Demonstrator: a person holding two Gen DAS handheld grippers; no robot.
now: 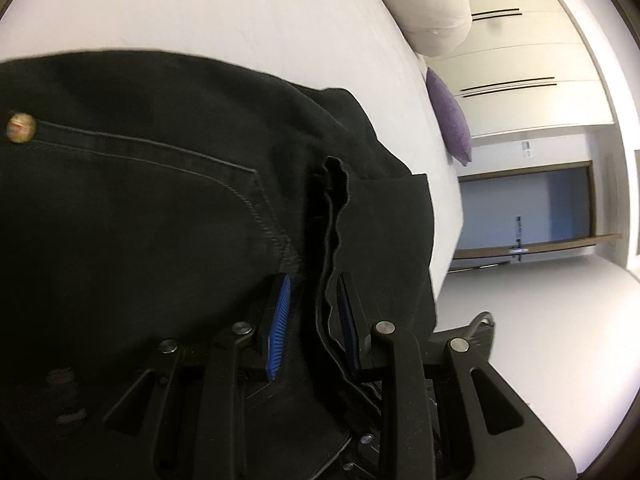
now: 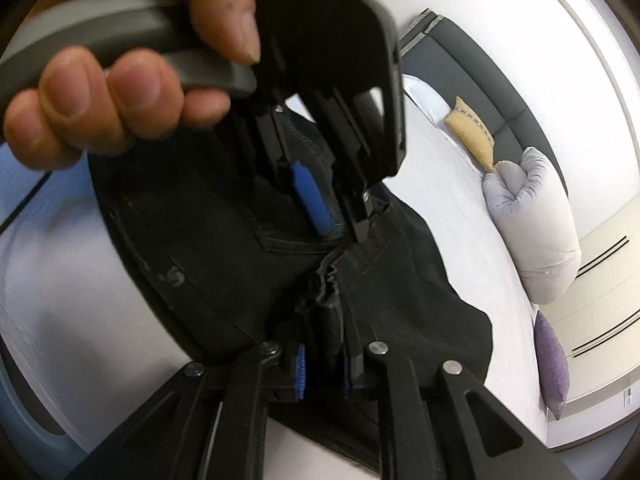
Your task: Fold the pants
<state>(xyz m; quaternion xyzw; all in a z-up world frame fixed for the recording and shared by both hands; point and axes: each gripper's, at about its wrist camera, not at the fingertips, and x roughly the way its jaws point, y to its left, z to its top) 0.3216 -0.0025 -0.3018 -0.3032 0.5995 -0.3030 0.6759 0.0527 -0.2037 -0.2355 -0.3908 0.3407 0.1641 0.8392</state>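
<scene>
While bunched over the white bed [image 1: 240, 8], one pair of black pants [image 1: 140, 208] with no clear long axis, brass button [image 1: 21, 128] at far left. Two grippers: left gripper [image 1: 312, 312] narrowly parted, blue pads clamping a crumpled fabric edge; right gripper [image 2: 324, 368] likewise pinching a gathered fold. One hand [image 2: 120, 92] on the left gripper's handle; three pillows [image 2: 536, 224] beyond.

A wide bed [image 1: 240, 12] with a plain white sheet fills most of the room. Along its far edge lie a pale grey knotted cushion [image 2: 532, 224], a purple cushion [image 1: 450, 118] and a tan cushion [image 2: 470, 134] against a dark grey headboard [image 2: 472, 68]. Cream wardrobe doors [image 1: 528, 64] with dark slot handles stand beyond, above a pale floor [image 1: 540, 320].
</scene>
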